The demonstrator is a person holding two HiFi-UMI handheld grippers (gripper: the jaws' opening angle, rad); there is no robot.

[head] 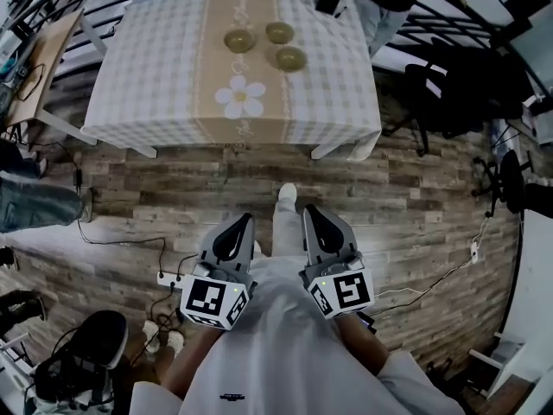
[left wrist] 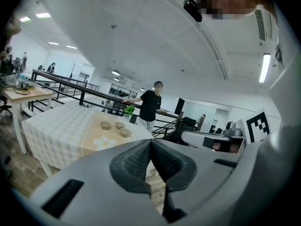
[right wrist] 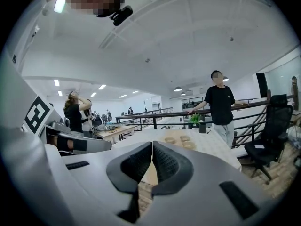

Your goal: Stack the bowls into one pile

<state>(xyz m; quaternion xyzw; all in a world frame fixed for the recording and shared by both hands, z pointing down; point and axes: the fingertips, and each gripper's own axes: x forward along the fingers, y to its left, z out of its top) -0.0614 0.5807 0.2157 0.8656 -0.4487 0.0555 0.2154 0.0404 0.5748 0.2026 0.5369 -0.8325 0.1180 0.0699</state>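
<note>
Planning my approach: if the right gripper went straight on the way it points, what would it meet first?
Open air, then probably the table's draped near edge, short of the bowls; the right gripper's height against the tabletop is unclear.

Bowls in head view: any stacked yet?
No, the left bowl, far bowl and right bowl each sit singly on the table.

The grey left gripper (left wrist: 150,142) has its dark ribbed jaws pressed together, with nothing between them. Beyond, three small beige bowls (left wrist: 120,125) sit apart on a checked-cloth table (left wrist: 56,126), near a green potted plant (left wrist: 130,110). A person in a black T-shirt (left wrist: 150,105) leans on a black railing (left wrist: 70,84).
</note>
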